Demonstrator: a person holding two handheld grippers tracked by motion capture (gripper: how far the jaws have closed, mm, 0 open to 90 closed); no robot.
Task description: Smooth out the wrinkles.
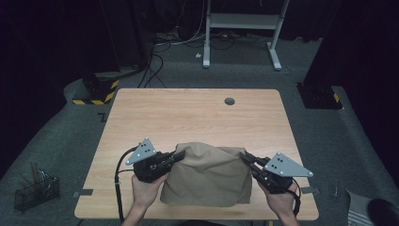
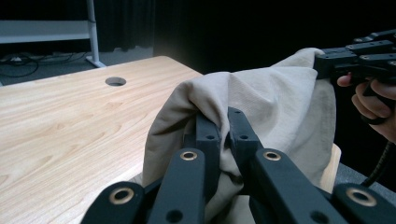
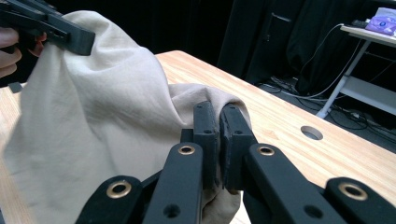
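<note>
A tan cloth [image 1: 207, 173] hangs folded between my two grippers near the table's front edge, its lower part draped onto the wood. My left gripper [image 1: 179, 156] is shut on the cloth's upper left corner. In the left gripper view its jaws pinch the tan cloth [image 2: 261, 102] at the left gripper [image 2: 223, 122] tips. My right gripper [image 1: 245, 157] is shut on the upper right corner. In the right gripper view the right gripper [image 3: 218, 116] clamps a fold of the tan cloth [image 3: 98, 102], and the other gripper holds the far corner.
The wooden table [image 1: 188, 113] has a round cable hole [image 1: 229, 101] near its far edge. A wire basket [image 1: 36, 190] stands on the floor at the left. A white desk frame [image 1: 242, 28] and cables lie beyond the table.
</note>
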